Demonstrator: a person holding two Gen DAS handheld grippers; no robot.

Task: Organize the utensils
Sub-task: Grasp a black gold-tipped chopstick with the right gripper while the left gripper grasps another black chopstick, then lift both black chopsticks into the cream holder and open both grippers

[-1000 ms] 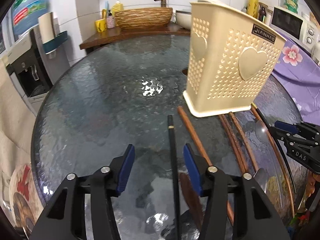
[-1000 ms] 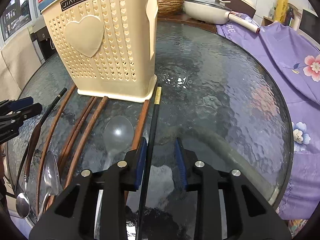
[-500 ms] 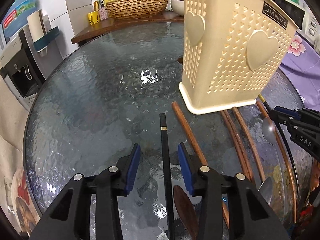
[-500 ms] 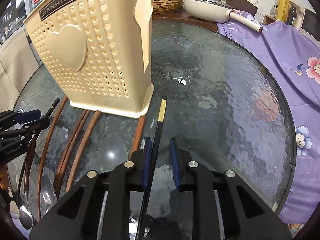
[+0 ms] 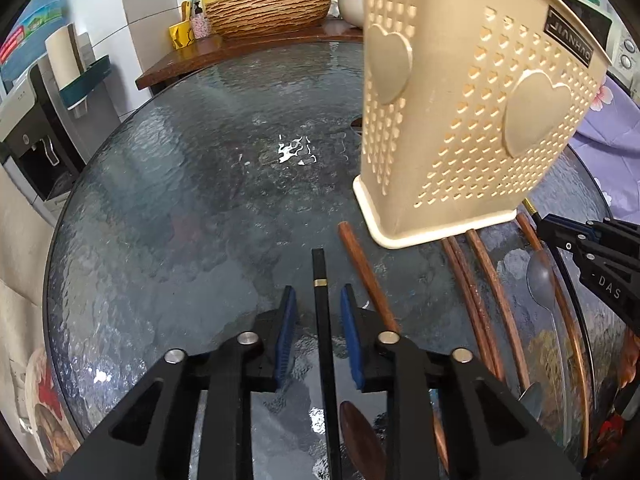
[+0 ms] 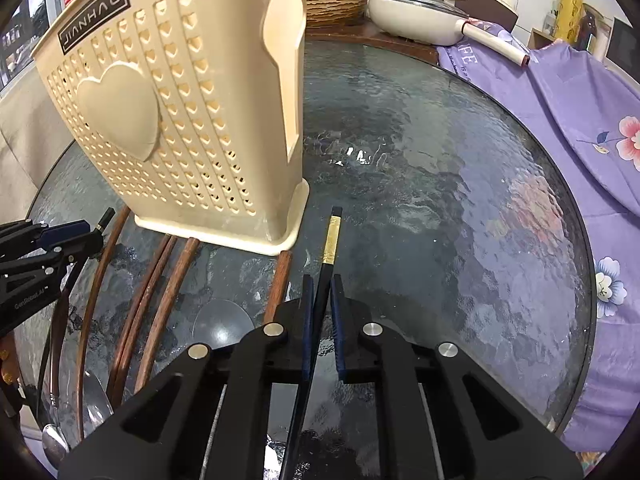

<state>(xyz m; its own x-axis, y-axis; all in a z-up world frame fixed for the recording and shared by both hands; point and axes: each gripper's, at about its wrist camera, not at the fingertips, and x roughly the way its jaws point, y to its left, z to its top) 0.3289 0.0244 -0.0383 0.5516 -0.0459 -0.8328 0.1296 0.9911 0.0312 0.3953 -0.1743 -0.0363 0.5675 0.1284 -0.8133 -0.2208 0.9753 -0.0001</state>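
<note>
While two black chopsticks lie flat on the glass desk [image 5: 168,208], each claw is set over one of them. The black chopstick with a thin gold ring [image 5: 320,300] runs between the blue pads of the left claw [image 5: 319,300]; the jaws have just been closing, but a gap shows on both sides, so it is not yet gripped. The black chopstick with a long gold band [image 6: 330,248] sits in the right claw [image 6: 321,286], whose jaws have just been closing and now look clenched on it, the left pad against the shaft, though a sliver of light shows at the right pad.

To do this well, I judge each stick should be pinched squarely across its flat sides, close to the banded end, then lifted level so the tail does not drag on the textured glass. A thin, smooth stick may swivel or slip in the pads.

Just beyond stands the cream basket [image 5: 460,120], the likely destination. Its base rests close to the brown wooden chopsticks [image 5: 480,292] and a wooden spoon [image 5: 360,440], which lies just beside the left stick. A metal spoon [image 5: 540,280] lies further right. The basket's wall is near both lift paths.
</note>
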